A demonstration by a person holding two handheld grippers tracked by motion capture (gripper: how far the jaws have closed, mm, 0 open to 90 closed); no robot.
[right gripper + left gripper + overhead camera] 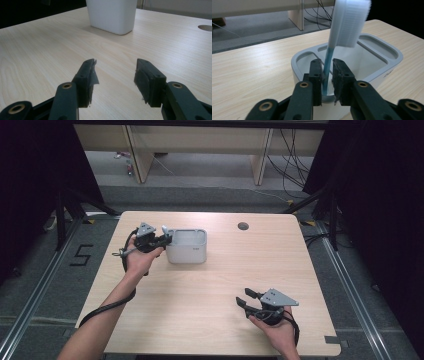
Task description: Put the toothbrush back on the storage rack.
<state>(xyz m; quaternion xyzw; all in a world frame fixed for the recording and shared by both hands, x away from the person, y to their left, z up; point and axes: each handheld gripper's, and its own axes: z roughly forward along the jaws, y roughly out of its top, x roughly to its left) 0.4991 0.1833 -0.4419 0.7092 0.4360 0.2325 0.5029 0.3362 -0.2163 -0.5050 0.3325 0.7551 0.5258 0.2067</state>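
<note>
Figure: placing a brush into a holder, the release stage. In the high view the left gripper stands at the left edge of a grey container that sits on the far left part of the wooden table. The left gripper view gives the detail: a brush with a white bristled head and a blue handle stands nearly upright, slightly tilted, its lower end inside a small corner compartment of the container, while the left gripper has its jaws narrow, on either side of the handle. A thin gap shows on the right side of the handle, and whether the left pad touches it cannot be told, so the hold appears to be loosened rather than firm. The right gripper rests near the front right of the table, well apart from the container; in the right gripper view its jaws stand wide with nothing between them, the container farther off. The step in hand is judged to be letting the brush settle into its compartment. The next move calls for widening the left jaws enough to clear the handle, then drawing the gripper back without brushing the handle, which could tip the brush or shift the light container.
</note>
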